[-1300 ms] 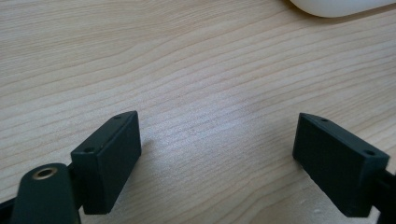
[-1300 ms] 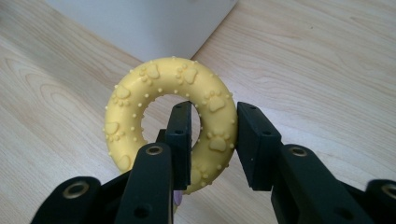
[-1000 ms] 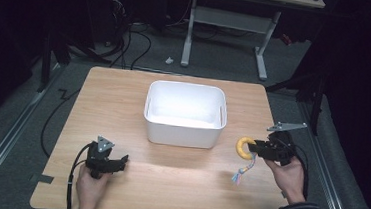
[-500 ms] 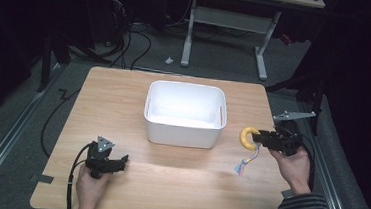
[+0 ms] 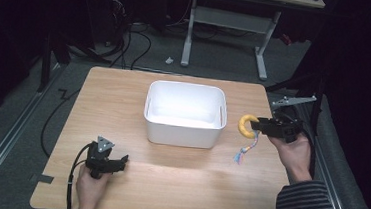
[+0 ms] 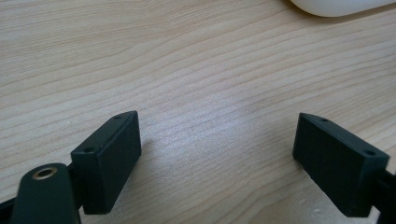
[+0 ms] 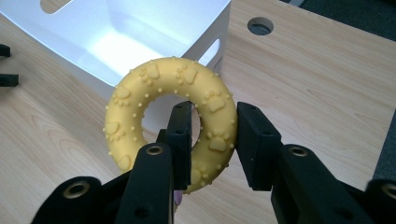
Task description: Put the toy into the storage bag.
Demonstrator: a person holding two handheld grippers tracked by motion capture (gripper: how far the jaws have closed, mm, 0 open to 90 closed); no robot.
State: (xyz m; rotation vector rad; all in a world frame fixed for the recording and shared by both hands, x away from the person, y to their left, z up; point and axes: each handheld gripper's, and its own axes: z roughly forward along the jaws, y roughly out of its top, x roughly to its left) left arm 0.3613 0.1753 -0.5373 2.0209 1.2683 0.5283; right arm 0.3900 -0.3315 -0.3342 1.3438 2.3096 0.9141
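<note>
A yellow rubber ring toy (image 7: pixel 159 107) with paw prints and a coloured rope tail (image 5: pixel 244 152) hangs in the air to the right of the white bin (image 5: pixel 184 114). My right gripper (image 5: pixel 254 125) is shut on the ring's right side, one jaw through the hole and one outside (image 7: pixel 212 140). The ring (image 5: pixel 245 125) sits just off the bin's right wall. Near the table's front left, my left gripper (image 5: pixel 121 160) rests low over the wood, open, with bare table between its jaws (image 6: pixel 217 154).
The wooden table (image 5: pixel 124 89) bears the white bin at its middle; the bin's inside looks bare. A round cable hole (image 7: pixel 260 25) is in the tabletop beyond the bin. Dark floor, cables and a desk frame (image 5: pixel 229 32) lie behind the table.
My right gripper has lifted the yellow ring off the table and carried it a little toward the bin; its rope tail now dangles. The left gripper has stayed put.
</note>
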